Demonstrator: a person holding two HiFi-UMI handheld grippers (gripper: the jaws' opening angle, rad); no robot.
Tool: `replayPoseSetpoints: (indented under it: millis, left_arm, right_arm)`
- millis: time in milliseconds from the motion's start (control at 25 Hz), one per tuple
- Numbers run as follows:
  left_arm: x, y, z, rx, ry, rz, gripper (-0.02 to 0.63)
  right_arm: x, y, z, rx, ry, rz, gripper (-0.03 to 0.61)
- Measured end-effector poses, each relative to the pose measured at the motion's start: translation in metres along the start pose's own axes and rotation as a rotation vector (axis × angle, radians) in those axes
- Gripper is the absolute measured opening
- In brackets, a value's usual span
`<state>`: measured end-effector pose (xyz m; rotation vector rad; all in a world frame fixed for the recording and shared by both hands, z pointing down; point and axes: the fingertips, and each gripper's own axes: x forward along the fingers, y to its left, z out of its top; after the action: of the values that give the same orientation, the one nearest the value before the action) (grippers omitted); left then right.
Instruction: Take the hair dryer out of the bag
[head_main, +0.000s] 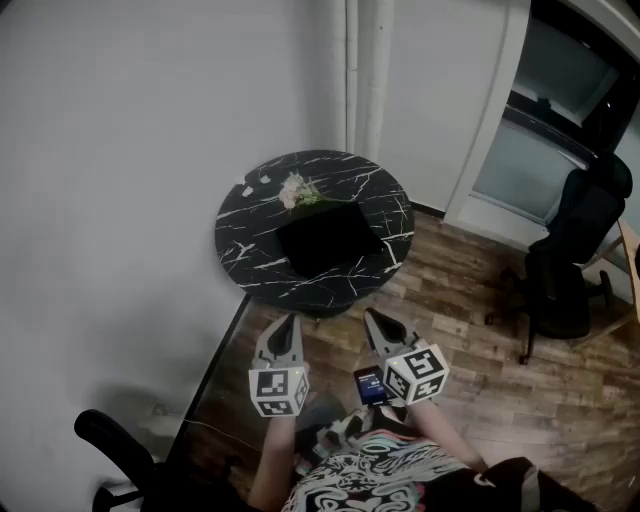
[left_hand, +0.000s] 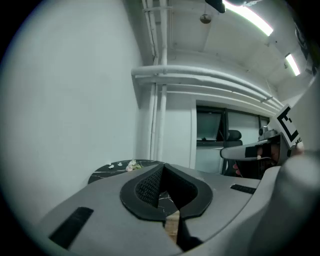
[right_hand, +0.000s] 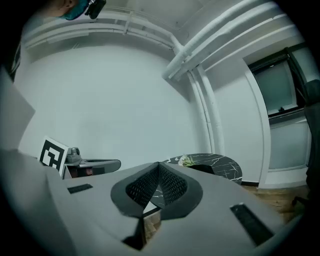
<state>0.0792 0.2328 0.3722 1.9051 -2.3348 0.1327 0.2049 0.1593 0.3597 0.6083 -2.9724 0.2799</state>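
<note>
Centrally on the round black marble-look table (head_main: 245, 250) lies a flat, dark, square-cornered bag (head_main: 328, 240), its edges hard to read against the tabletop. Bag contents not visible from the head view; the hair dryer cannot be made out in any view. Just behind the bag, toward the table's far edge, a small bunch of pale flowers with green stems (head_main: 297, 190). A couple of white scraps (head_main: 250, 186) at the far-left rim.

Both grippers are held level-ish, side by side, on the near side of the table and well apart from it, over the wood plank floor (head_main: 480, 330), noses aimed at the table. Left gripper (head_main: 291, 322): jaws pressed together, nothing between the pads; its own view shows the tips meeting, with the table beyond. Right gripper (head_main: 372, 316): likewise pressed together and empty, tips meeting in its own view. Forearms are bent in close to the body and the marker cubes face up.

White wall (head_main: 130, 150) stands behind and left of the table. Black office chair (head_main: 575, 250) is right of the table by the window. A second dark chair (head_main: 115, 440) sits near-left of the table.
</note>
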Motion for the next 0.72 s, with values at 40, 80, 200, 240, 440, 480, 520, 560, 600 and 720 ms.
replayPoseSetpoints:
  millis: [40,80,200,240,440,480,520,560,600,720]
  left_arm:
    - [0.001,-0.002,0.000,0.002,0.003,-0.001,0.012]
    - [0.002,-0.003,-0.001,0.004,0.005,-0.002,0.012]
    - [0.005,-0.008,0.001,0.003,0.008,-0.006,0.012]
    - [0.005,-0.010,0.001,0.003,0.008,-0.009,0.012]
    - [0.008,-0.014,0.004,0.015,0.010,-0.013,0.012]
    - [0.008,-0.013,0.004,0.014,0.012,-0.010,0.014]
    - [0.007,-0.011,0.004,0.013,0.015,-0.006,0.012]
    - [0.007,-0.010,0.004,0.010,0.018,-0.001,0.012]
    - [0.007,-0.008,0.003,0.006,0.020,0.003,0.012]
    - [0.009,0.001,-0.002,-0.006,0.025,0.021,0.012]
  right_arm:
    - [-0.001,-0.002,0.000,-0.003,0.003,-0.002,0.018]
    - [-0.001,-0.003,0.000,-0.006,0.005,-0.003,0.018]
    - [-0.003,-0.008,0.000,-0.010,0.007,-0.007,0.018]
    - [-0.004,-0.009,0.000,-0.013,0.009,-0.009,0.018]
    - [0.002,-0.014,0.004,-0.021,0.008,-0.010,0.018]
    - [0.003,-0.013,0.004,-0.012,0.008,-0.002,0.018]
    - [0.005,-0.011,0.003,0.002,0.010,0.010,0.018]
    - [0.006,-0.008,0.001,0.018,0.011,0.027,0.018]
    - [0.008,-0.005,-0.002,0.028,0.015,0.043,0.018]
    - [0.017,-0.003,-0.011,0.025,0.042,0.064,0.018]
